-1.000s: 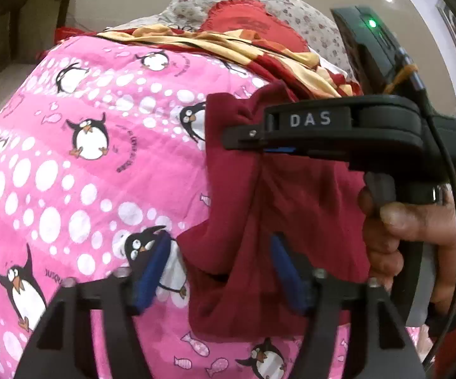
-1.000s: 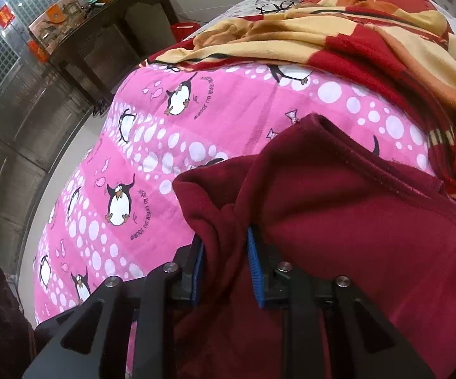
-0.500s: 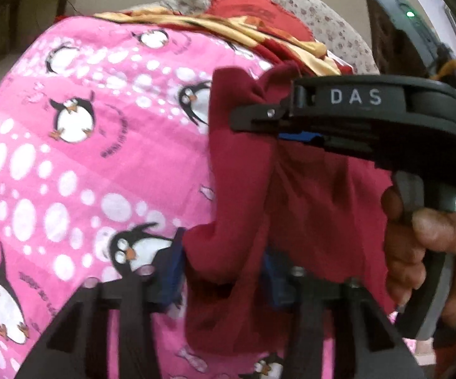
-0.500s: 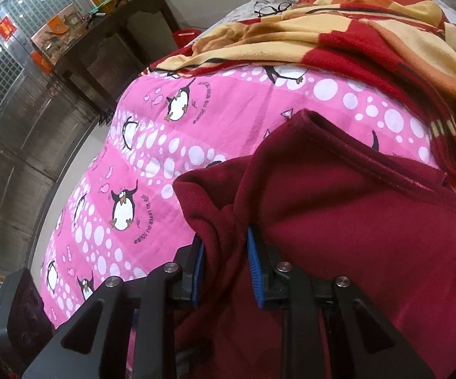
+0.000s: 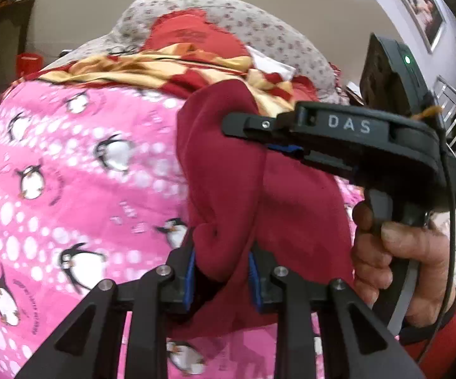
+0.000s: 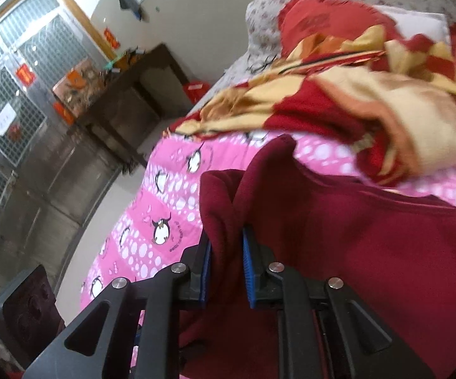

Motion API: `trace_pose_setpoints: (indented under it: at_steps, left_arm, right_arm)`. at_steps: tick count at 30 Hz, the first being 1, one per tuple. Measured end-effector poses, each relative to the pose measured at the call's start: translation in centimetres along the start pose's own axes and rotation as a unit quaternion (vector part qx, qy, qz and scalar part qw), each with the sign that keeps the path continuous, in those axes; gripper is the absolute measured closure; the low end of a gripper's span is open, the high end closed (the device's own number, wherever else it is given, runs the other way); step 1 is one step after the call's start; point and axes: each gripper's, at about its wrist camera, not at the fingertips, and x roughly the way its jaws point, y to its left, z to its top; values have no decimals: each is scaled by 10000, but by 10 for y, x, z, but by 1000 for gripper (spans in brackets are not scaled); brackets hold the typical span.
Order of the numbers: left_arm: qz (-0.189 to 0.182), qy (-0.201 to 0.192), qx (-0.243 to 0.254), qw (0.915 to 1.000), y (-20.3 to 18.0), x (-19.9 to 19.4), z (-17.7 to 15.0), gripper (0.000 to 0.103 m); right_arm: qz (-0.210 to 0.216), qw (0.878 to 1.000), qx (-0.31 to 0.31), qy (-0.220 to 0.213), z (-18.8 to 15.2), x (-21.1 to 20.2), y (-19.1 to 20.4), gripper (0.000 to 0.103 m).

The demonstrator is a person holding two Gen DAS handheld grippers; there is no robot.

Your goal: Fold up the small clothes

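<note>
Both tools are tipped downward over the bed, each with a bunch of the same dark red garment (image 5: 228, 189) caught between its blue pads. The left tool (image 5: 223, 271) has just been closing; a thick fold of the cloth now fills the narrow gap between its pads and hangs below them, above the pink penguin-print bedspread (image 5: 54, 164). The right tool (image 6: 226, 271) has also just been closing and pinches an upright ridge of the garment's edge, the rest of the fabric spreading off to the right of its view. From the left wrist view the right tool (image 5: 278, 135) lies almost level across the frame, its tip buried in the upper part of the garment, with the person's right hand (image 5: 392, 252) wrapped around the grip below it, fingers curled on the trigger and a red sleeve at the wrist. The garment is stretched between the two grips, lifted off the bedspread. Behind it lies a crumpled red-and-yellow blanket (image 6: 338, 101) and a floral pillow (image 5: 259, 28).
</note>
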Motion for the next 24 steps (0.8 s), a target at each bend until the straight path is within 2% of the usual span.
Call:
trace_pose_setpoints:
  at_steps: [8,14,20,24]
  left_arm:
    - [-316,71,646,9974,-86,12,4,76]
    - [-515,369,1092,9920,-155,49,-11,76]
    - [-419,696,1474,9857,-200,99,-44,76]
    - [-220,834,1559,9840,-208,126,-57,74]
  right_arm:
    - [61,9960,589,-663,-13,-86,-63,61]
    - [-217,9887,1110,-985,-41,-140,-123,61]
    - [-467,9765,1801,-1089,-87,-160,-186,62]
    - [-608,9713,2068,-1009,-98,-148,-213,62]
